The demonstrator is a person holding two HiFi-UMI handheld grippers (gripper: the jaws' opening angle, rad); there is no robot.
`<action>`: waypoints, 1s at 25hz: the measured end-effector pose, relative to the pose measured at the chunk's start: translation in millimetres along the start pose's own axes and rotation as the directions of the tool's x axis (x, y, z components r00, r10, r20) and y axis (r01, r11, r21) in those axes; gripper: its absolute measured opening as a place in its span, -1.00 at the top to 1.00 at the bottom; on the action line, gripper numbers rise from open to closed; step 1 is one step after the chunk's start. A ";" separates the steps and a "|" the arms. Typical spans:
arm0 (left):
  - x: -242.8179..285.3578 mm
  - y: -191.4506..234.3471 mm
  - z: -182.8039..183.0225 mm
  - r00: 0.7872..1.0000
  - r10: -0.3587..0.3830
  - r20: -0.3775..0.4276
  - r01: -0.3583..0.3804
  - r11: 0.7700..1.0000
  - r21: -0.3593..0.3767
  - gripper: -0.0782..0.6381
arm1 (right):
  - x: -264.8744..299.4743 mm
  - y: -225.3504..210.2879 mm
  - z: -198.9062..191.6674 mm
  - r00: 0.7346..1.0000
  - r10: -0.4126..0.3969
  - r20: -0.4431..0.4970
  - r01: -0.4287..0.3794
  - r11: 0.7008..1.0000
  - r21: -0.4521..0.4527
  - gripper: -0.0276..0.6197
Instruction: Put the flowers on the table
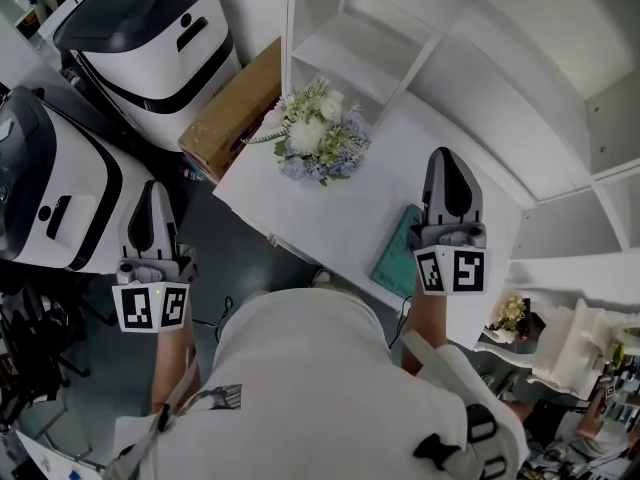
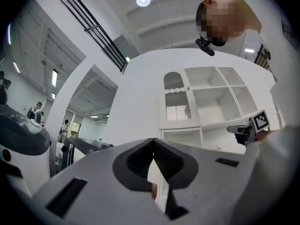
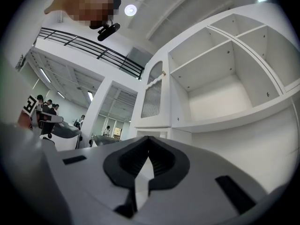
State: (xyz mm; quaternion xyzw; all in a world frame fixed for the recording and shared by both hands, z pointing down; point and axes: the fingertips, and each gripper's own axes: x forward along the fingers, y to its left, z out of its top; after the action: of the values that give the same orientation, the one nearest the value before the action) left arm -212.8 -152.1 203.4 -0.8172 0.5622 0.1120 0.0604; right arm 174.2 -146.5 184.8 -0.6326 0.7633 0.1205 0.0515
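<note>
A bouquet of white, pale blue and green flowers (image 1: 318, 133) lies on the white table (image 1: 340, 213), near its far left corner. My right gripper (image 1: 446, 156) hovers over the table to the right of the bouquet, apart from it, shut with nothing between its pads. My left gripper (image 1: 151, 190) is off the table's left side, over the floor, also shut and empty. In the left gripper view the jaws of the left gripper (image 2: 153, 142) meet at the tips and point up at a white shelf unit (image 2: 206, 97). In the right gripper view the right gripper (image 3: 148, 139) is closed likewise.
A teal book (image 1: 396, 253) lies at the table's near edge under my right gripper. A cardboard box (image 1: 235, 103) stands beside the table's left end. Two white and black machines (image 1: 150, 38) stand at the left. White shelving (image 1: 350, 38) runs behind the table.
</note>
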 end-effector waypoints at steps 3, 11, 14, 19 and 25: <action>-1.7 1.4 1.7 1.000 -0.002 0.006 0.002 1.000 0.000 0.74 | 2.6 6.1 -0.8 1.000 0.013 -0.002 -0.013 1.000 -0.004 0.88; -4.7 3.0 -0.5 1.000 -0.007 0.003 0.007 1.000 -0.013 0.74 | 4.1 18.2 -1.9 0.999 0.030 -0.010 -0.031 0.999 -0.011 0.88; -7.1 3.7 -2.5 1.000 -0.008 -0.004 0.008 1.000 -0.016 0.74 | 2.0 20.5 -2.7 0.999 0.031 -0.013 -0.030 0.999 0.013 0.88; -9.1 5.9 -5.8 1.000 -0.009 -0.008 0.009 1.000 -0.022 0.74 | -0.8 23.7 -4.4 1.000 0.027 -0.013 -0.027 0.999 0.044 0.88; -12.3 4.0 -5.5 1.000 -0.016 -0.006 0.016 1.000 -0.027 0.74 | -2.0 29.5 -1.9 0.999 0.037 -0.011 -0.036 0.998 0.042 0.88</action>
State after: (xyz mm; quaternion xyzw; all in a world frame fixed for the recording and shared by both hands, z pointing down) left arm -220.1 -143.6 211.9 -0.8226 0.5544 0.1164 0.0485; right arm 145.9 -140.0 190.6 -0.6180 0.7774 0.1019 0.0579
